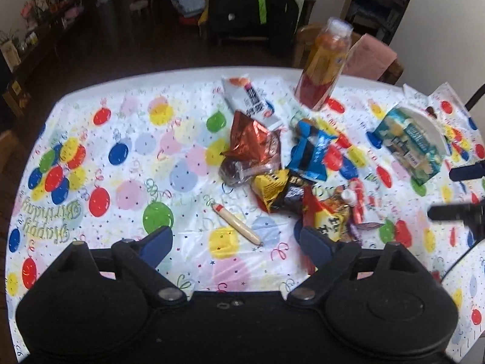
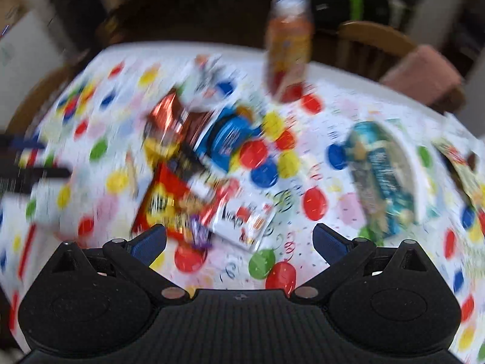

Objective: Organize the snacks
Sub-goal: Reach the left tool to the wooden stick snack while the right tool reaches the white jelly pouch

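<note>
A heap of snack packets lies mid-table on the balloon tablecloth (image 1: 188,200): a red-brown foil bag (image 1: 251,133), a white bar wrapper (image 1: 248,100), a blue packet (image 1: 315,151), a yellow-black packet (image 1: 279,191) and a red-yellow packet (image 1: 330,215). A thin sausage stick (image 1: 236,223) lies apart, in front of my open, empty left gripper (image 1: 235,238). An orange bottle (image 1: 324,63) stands behind the heap. A teal bag (image 1: 406,145) leans on a white plate (image 1: 432,127). The blurred right wrist view shows my right gripper (image 2: 239,233) open above a white packet (image 2: 242,221), near the red-yellow packet (image 2: 163,200).
A wooden chair with a pink cushion (image 1: 369,54) and a dark chair holding a black bag (image 1: 251,9) stand beyond the far table edge. Low shelves (image 1: 39,30) line the left wall. Another packet (image 2: 457,163) lies at the table's right end.
</note>
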`<state>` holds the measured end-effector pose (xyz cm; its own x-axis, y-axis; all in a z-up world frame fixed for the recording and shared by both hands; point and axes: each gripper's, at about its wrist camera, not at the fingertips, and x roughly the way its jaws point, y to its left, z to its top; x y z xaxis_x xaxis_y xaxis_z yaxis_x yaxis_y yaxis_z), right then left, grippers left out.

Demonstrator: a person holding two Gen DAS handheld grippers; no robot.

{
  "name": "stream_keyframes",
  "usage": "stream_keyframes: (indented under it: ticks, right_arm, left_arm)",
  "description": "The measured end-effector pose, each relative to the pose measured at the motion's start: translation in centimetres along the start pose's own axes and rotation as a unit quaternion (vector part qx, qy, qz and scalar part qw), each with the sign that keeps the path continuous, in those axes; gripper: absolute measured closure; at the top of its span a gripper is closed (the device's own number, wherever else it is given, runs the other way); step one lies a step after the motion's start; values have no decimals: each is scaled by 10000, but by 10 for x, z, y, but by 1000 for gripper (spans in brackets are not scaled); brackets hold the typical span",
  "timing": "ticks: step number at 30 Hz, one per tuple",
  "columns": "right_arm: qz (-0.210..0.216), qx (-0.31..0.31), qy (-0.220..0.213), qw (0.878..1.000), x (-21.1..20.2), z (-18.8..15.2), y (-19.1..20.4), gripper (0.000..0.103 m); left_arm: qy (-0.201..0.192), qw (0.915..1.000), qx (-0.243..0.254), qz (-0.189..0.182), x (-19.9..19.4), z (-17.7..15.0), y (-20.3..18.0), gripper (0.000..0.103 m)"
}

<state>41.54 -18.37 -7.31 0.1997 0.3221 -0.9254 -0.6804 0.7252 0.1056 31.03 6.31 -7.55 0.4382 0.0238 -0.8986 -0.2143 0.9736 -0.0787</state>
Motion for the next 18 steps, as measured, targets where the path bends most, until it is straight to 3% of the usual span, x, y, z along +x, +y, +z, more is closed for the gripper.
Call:
stream_keyframes:
  ticks: [6,12,18]
  right_arm:
    - [164,-1191,269,9924,36,3,2,0]
    - [148,-2274,615,9717,72,3,14,0]
    - [269,-2804,832,9559,99,8,18,1]
  left_arm:
    - [406,9977,-524,-113,39,10,11,27]
    - [641,9929,-1000,-44,74,16,16,37]
    - [945,9866,-1327,-11,105,17,19,49]
